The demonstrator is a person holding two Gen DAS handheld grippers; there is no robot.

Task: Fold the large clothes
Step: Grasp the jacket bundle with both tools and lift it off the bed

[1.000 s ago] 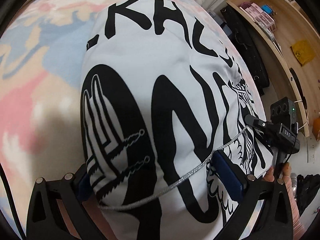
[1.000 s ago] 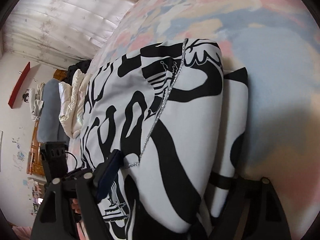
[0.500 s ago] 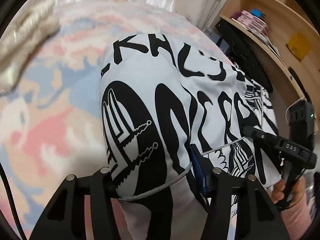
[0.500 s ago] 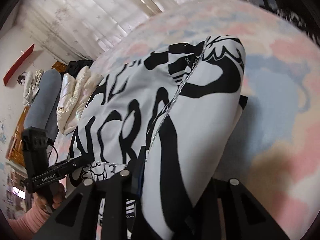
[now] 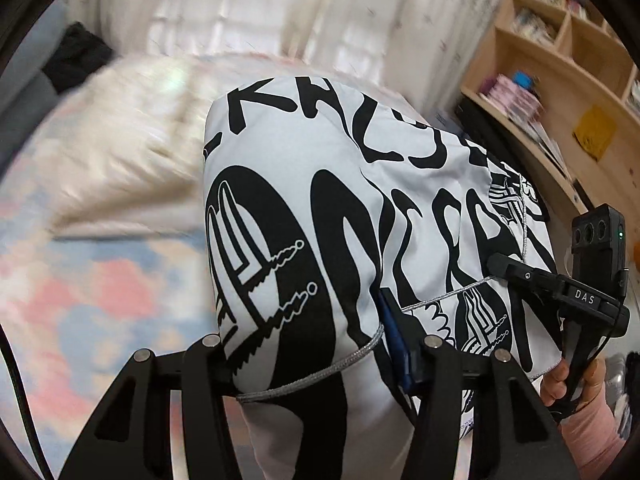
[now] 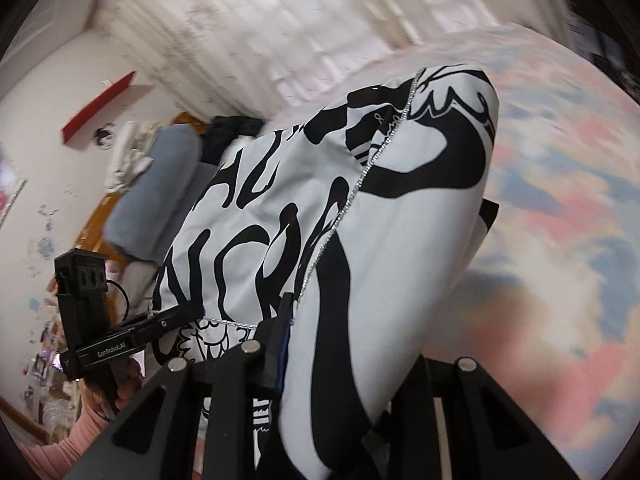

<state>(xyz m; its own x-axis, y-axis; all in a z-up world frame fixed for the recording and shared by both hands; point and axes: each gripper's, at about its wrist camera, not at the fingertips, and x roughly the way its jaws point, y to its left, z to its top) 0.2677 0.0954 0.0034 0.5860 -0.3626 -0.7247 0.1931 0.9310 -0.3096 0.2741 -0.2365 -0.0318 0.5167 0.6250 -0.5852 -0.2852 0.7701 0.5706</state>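
A folded white garment (image 5: pixel 320 152) with bold black lettering and a silver cord (image 5: pixel 320 376) hangs lifted above the pastel bedspread (image 5: pixel 80 300). My left gripper (image 5: pixel 304 352) is shut on its near left edge, with thick folded cloth bulging between the pads. In the left wrist view the right gripper (image 5: pixel 496 264) pinches the garment's right edge. In the right wrist view the garment (image 6: pixel 400 240) fills the middle, and my right gripper (image 6: pixel 340 360) is shut on a thick fold, its far finger hidden by cloth. The left gripper (image 6: pixel 192 312) holds the opposite edge.
A cream quilted item (image 5: pixel 132 128) lies on the bed behind the garment. White curtains (image 5: pixel 280 8) hang at the back and a wooden bookshelf (image 5: pixel 560 80) stands at the right. Grey pillow (image 6: pixel 156 192) and dark clothing (image 6: pixel 232 128) lie at the bed's far end.
Both grippers went from open around the garment's edge to shut on it, then rose with it. The views tilted up, bringing curtains and the cream item into sight.
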